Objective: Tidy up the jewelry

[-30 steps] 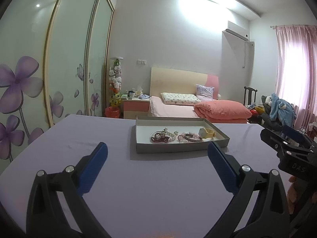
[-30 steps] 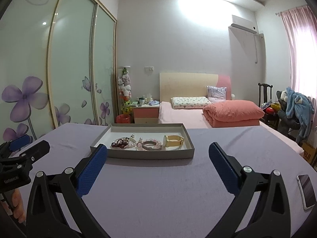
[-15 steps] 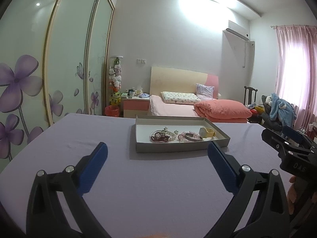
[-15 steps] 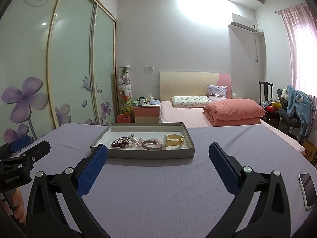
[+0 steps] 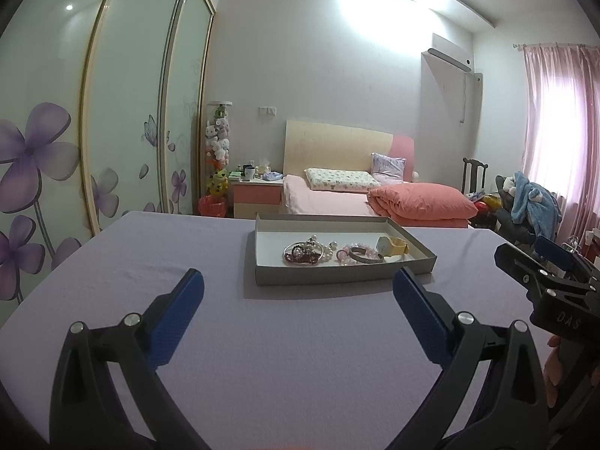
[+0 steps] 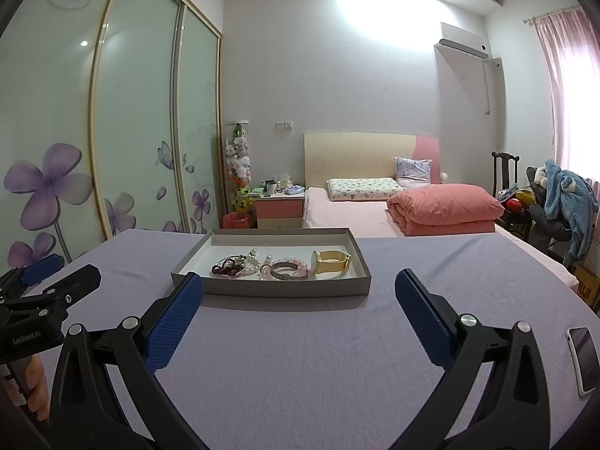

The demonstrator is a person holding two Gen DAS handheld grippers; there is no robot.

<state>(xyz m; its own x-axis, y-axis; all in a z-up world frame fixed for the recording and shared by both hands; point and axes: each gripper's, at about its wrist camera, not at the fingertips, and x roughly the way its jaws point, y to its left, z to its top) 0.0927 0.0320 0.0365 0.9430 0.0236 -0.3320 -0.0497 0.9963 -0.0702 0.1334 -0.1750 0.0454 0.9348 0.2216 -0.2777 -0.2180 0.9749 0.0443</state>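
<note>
Several jewelry pieces lie bunched in shallow grey tray (image 6: 270, 288) on counter (image 6: 300, 356): dark red beads (image 6: 225, 270) tangled with pearls (image 6: 252, 262), pink bead bracelet (image 6: 290, 264), metal bangle (image 6: 284, 272), yellow watch (image 6: 330, 261). All inside tray, none on cloth. Fits both heap awaiting sorting and pieces already gathered. Left claw (image 5: 298, 294) spread wide, holding nothing. Right claw (image 6: 299, 294) likewise wide, empty. Counter covered in lilac cloth; phone (image 6: 583, 360) at right edge. Bedroom: bed (image 6: 393, 210) with pink quilt, floral wardrobe doors (image 6: 112, 131), pink curtain.

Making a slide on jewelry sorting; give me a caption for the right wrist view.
Open right tool faces a grey tray of bracelets and a yellow watch on a lilac tablecloth.
</note>
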